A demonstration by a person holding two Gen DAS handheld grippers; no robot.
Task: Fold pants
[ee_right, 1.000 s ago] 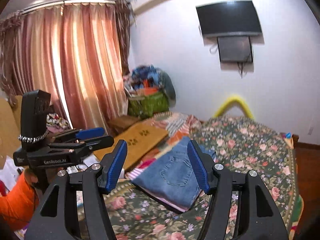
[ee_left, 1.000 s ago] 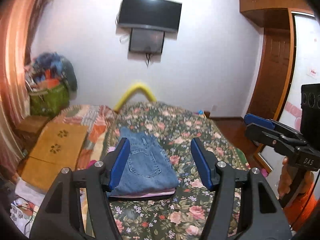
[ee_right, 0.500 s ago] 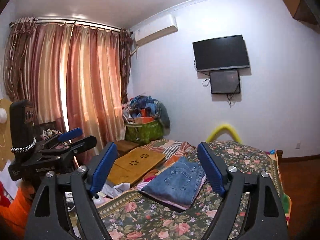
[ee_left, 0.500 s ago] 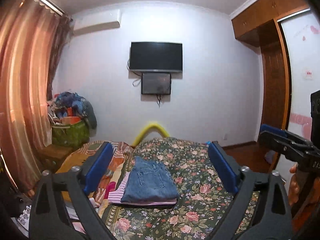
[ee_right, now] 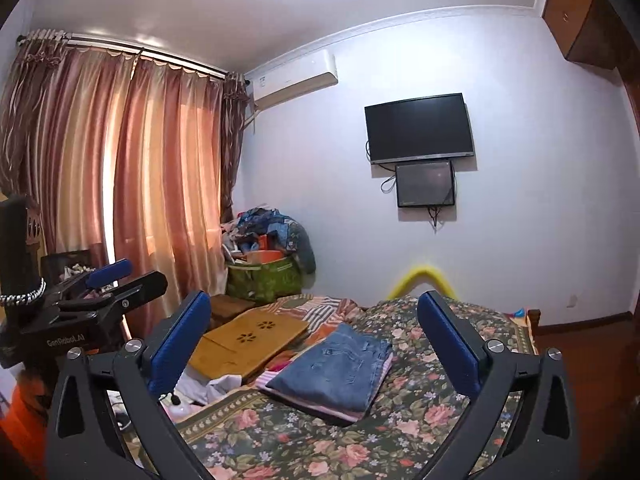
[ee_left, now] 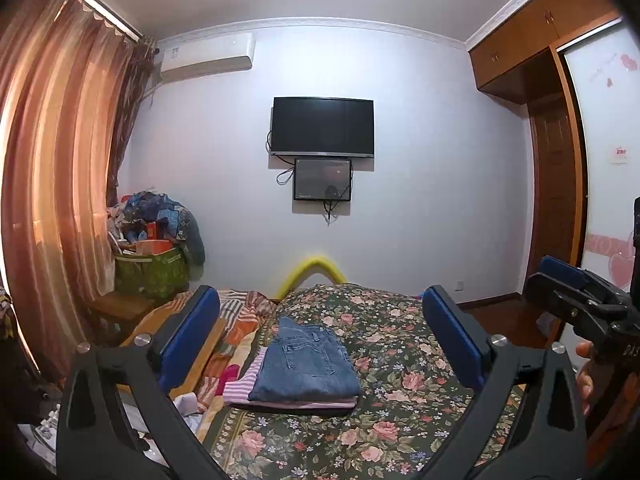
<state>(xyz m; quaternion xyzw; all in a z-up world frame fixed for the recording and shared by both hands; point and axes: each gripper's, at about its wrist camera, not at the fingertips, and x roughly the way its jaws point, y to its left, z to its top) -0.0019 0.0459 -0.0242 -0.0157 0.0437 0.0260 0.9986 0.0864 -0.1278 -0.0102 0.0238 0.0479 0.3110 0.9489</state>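
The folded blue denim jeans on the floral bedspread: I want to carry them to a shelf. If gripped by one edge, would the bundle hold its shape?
Probably not. The folded blue denim jeans are soft stacked layers with nothing binding them, so they would likely sag and unfold. The pink striped cloth underneath looks separate and might stay behind. On the soft floral bedspread, a push would likely bunch them rather than slide.

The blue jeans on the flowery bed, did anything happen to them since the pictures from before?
The folded blue denim jeans did not move. Both claws pulled back from them and tipped up, so more wall and ceiling show. The left claw had opened wide already; the right claw is opening, with nothing between its fingers. The jeans still lie on the pink striped cloth on the flowery bedspread.
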